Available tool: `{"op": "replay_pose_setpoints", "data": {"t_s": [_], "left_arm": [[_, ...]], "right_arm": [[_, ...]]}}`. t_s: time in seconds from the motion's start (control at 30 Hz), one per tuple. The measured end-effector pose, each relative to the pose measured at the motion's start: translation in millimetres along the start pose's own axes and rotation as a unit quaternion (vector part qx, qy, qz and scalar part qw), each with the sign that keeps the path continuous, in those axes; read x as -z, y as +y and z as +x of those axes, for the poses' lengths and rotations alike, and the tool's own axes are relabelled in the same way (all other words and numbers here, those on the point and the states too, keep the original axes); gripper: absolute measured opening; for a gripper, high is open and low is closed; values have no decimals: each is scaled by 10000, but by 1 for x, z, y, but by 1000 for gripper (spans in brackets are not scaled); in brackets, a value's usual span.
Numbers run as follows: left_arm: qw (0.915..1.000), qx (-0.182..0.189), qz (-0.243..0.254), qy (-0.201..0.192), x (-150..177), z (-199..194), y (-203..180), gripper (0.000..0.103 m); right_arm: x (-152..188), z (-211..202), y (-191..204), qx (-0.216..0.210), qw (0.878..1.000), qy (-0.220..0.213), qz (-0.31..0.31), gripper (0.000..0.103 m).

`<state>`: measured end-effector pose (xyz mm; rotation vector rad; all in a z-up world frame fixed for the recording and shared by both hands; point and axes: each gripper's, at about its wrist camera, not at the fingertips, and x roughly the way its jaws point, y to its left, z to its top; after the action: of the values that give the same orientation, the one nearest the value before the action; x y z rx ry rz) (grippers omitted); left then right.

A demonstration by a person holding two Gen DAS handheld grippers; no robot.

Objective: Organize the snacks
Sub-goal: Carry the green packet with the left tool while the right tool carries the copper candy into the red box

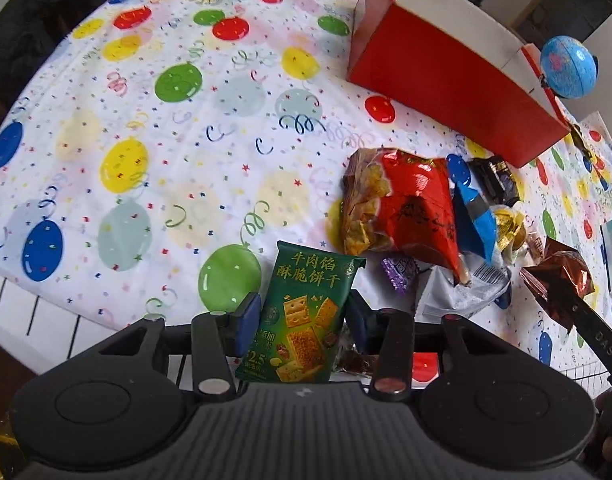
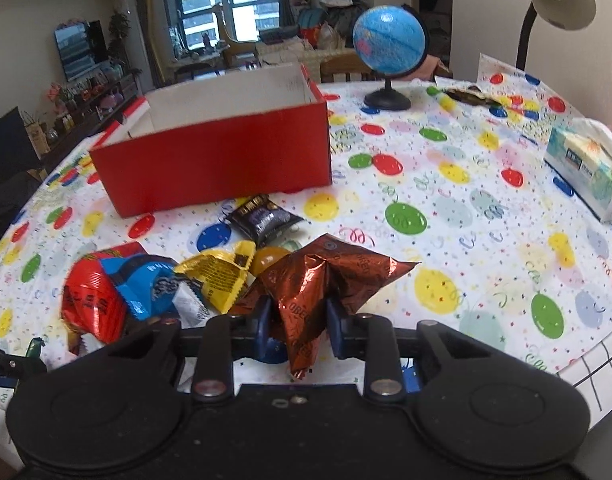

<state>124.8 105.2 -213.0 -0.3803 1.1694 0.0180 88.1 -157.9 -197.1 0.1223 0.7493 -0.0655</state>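
blue pads of my left gripper pinch the green cracker packet, upright, off the table. my right gripper clamps the crinkled brown foil pack — lifted beside the snack heap (red bag, yellow packet, black sachet). behind it the red box stands open on the balloon tablecloth.

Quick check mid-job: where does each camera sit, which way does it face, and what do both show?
Left wrist: on the left claw, looking steeply down at the balloon tablecloth; its pads clamp a green cracker pack.
Right wrist: on the right claw, facing across the table toward the window; gripping a brown foil packet.
Shared: red box, globe, snack pile.
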Motion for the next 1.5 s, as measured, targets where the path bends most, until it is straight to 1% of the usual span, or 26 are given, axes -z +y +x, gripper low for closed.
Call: {"op": "replay_pose_setpoints", "data": {"t_s": [0.23,0.5,0.67,0.8,0.93,1.1,1.3,1.5], "left_arm": [[9993,44,128,-356,3,-31,-17,45],[9967,103,392,-703,3,-62,-51,45],[9933,139,644,-950,-5,-79,-76,45],[9893,149,857,-1170,-20,-90,-94,45],[9852,160,1049,-1345,-44,-94,-108,45],[9816,130,1264,-1423,-86,-88,-122,45],[9775,38,1502,-1479,-141,-68,-137,45],[9754,-32,1721,-1374,-189,-37,-148,45]], "right_arm": [[-9,-27,-6,-219,9994,-277,-67,27],[-30,-59,-12,-502,9967,-583,-267,27],[-51,-75,-14,-612,9939,-828,-385,27],[-69,-81,-12,-709,9915,-987,-466,27],[-87,-78,-6,-791,9892,-1092,-578,27],[-113,-58,6,-820,9886,-1083,-650,27],[-148,-20,20,-812,9895,-982,-686,27],[-173,20,30,-817,9907,-817,-712,27]]}}
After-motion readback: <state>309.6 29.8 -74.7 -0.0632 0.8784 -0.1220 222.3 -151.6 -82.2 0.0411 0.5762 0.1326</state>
